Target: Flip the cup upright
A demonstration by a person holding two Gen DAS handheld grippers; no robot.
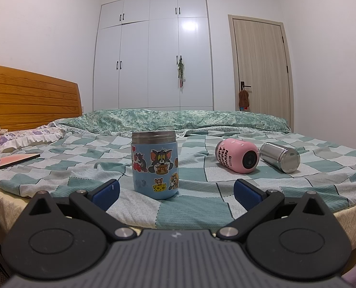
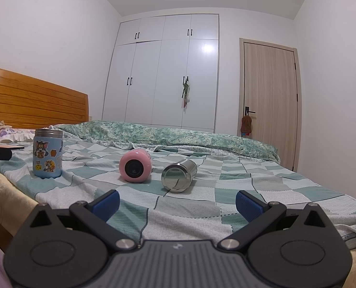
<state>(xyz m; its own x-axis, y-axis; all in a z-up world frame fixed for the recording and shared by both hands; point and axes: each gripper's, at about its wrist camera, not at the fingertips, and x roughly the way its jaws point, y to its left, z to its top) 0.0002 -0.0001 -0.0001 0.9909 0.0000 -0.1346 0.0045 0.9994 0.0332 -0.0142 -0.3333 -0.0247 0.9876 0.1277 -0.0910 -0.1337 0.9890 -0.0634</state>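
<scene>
Left gripper (image 1: 176, 193) wide apart, blue pads (image 1: 106, 192) spread, holding nothing, touching nothing. It hangs low over the near edge of the bed (image 1: 190, 213). Blue cartoon cup (image 1: 154, 165) stands upright on the checked sheet straight ahead of it, between the lines of the two fingers but beyond their tips, not in contact. Steel rim at the top; inside not visible from this angle.

Right gripper (image 2: 177, 204) equally spread, pads (image 2: 248, 205) clear of everything, nothing held. Also low over the near edge of the bed.

Pink cup (image 2: 135, 166) lies on its side on the sheet, to the right of the blue cartoon cup and well apart from it. Its round dark end faces the right gripper; in the left view (image 1: 236, 155) lettering shows along its side. It sits ahead of the right gripper and slightly left of its centre line, out of reach of the pads.

Steel cup (image 2: 178, 175) also lies on its side, just right of the pink cup, close to it; cannot tell if they touch. Its shiny flat end points toward the right gripper, nearly dead ahead. In the left view (image 1: 280, 154) it is farthest right of the blue cartoon cup.

Cannot tell whether either lying cup holds anything.

Green patterned quilt (image 2: 168, 135) bunched behind the blue cartoon cup, along the far side of the bed.
</scene>
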